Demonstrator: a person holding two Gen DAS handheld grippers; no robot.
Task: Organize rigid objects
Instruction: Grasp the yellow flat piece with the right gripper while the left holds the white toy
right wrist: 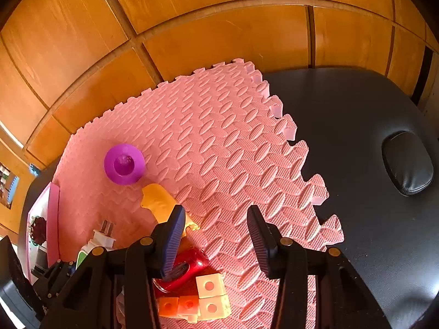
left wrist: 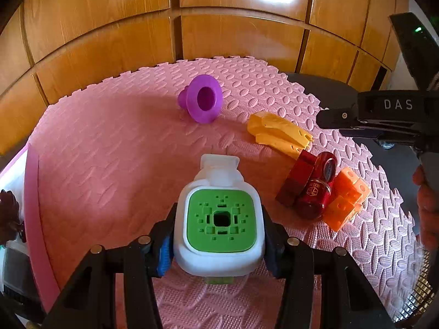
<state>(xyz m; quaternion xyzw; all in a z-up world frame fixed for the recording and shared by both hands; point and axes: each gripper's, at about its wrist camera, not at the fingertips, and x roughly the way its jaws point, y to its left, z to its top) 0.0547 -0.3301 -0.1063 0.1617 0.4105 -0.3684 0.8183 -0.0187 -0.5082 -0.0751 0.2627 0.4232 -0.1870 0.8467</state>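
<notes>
My left gripper [left wrist: 218, 235] is shut on a white plug adapter with a green face [left wrist: 221, 219], held just above the pink foam mat [left wrist: 115, 164]. On the mat lie a purple funnel-shaped piece [left wrist: 201, 102], a yellow block [left wrist: 277, 134], a red bottle and box [left wrist: 310, 186] and orange cubes [left wrist: 347, 197]. My right gripper [right wrist: 215, 235] is open and empty above the mat, over the red bottle [right wrist: 189, 268] and cubes [right wrist: 203, 298]. The purple piece [right wrist: 124, 164], the yellow block [right wrist: 159, 200] and the adapter [right wrist: 94, 244] show in the right wrist view. The right gripper also shows at the left wrist view's right edge [left wrist: 326, 118].
A pink-rimmed box [left wrist: 30, 197] with a dark red object [left wrist: 8, 213] stands at the mat's left edge. The mat lies on a black padded table [right wrist: 356, 142]. A wooden panel wall [left wrist: 219, 35] stands close behind.
</notes>
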